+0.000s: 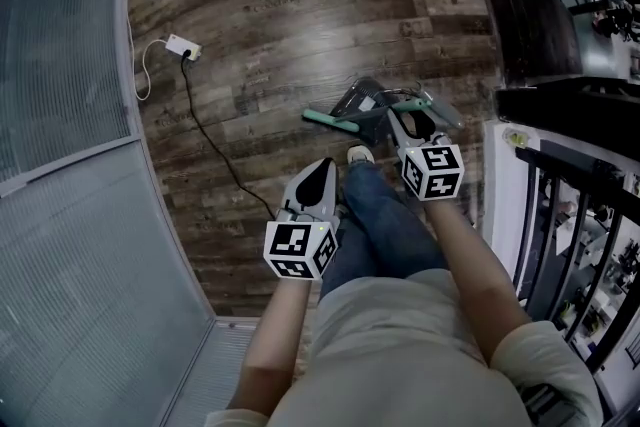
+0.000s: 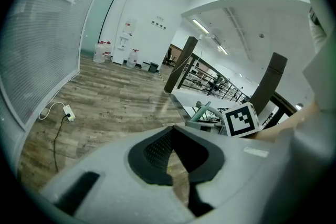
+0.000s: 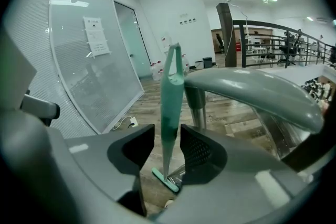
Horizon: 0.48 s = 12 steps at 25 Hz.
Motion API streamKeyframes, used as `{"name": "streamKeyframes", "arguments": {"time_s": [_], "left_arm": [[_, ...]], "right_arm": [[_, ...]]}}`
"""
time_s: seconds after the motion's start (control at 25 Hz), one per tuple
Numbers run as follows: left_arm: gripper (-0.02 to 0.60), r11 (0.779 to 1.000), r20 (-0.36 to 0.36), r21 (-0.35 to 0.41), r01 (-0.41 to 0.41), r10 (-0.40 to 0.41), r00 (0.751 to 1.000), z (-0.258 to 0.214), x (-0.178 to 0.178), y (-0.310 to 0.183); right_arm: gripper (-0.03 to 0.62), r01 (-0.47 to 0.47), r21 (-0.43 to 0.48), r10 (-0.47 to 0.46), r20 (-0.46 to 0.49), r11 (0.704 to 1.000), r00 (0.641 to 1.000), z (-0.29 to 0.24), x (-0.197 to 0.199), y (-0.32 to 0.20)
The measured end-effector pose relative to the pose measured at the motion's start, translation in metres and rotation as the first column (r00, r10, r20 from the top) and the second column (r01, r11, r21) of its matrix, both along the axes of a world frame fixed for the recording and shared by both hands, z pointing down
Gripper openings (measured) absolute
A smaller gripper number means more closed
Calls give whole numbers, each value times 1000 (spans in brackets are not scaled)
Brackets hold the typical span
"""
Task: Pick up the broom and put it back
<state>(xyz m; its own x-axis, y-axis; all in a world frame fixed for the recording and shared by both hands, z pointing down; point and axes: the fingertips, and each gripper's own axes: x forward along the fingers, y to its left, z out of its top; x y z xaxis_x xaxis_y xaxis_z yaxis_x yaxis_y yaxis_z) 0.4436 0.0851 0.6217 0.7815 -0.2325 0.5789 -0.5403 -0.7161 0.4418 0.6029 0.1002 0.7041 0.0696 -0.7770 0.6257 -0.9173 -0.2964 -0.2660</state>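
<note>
The broom stands nearly upright on the floor just ahead of the person's feet. Its green handle rises past the grey dustpan it is parked against, and its green foot rests on the boards. The right gripper has come in around the upper handle. Its jaws stand partly apart with the handle between them, the right pad close against it and a sliver of gap showing on the left, so I would not call it gripped yet. The dustpan's curved grey grip hangs right beside and above that gripper. To my eye the care needed now is to close on the green handle alone, squarely across the pads, without catching the grey post next to it. The lift should then go straight up along the handle so the foot clears the dustpan instead of dragging it over. The left gripper hovers lower and nearer the person's legs, well apart from the broom. Its pads meet at the tips and hold nothing; it could steady the dustpan if that starts to tip. Further off, a power strip and its cable lie by the glass wall, out of the way.
</note>
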Motion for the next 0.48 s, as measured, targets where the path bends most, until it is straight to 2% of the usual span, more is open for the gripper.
{"name": "streamKeyframes", "arguments": {"time_s": [0.12,0.48], "left_arm": [[6,1000,0,-2,-6,6,1000,1,0,2],[6,1000,-3,5,-12,12,1000,-5,2,6]], "right_arm": [[110,-9,-4,9,-1,1000,1000,1,1,-1],[103,3,-18,-3,1,1000,1000,0,-2,5]]}}
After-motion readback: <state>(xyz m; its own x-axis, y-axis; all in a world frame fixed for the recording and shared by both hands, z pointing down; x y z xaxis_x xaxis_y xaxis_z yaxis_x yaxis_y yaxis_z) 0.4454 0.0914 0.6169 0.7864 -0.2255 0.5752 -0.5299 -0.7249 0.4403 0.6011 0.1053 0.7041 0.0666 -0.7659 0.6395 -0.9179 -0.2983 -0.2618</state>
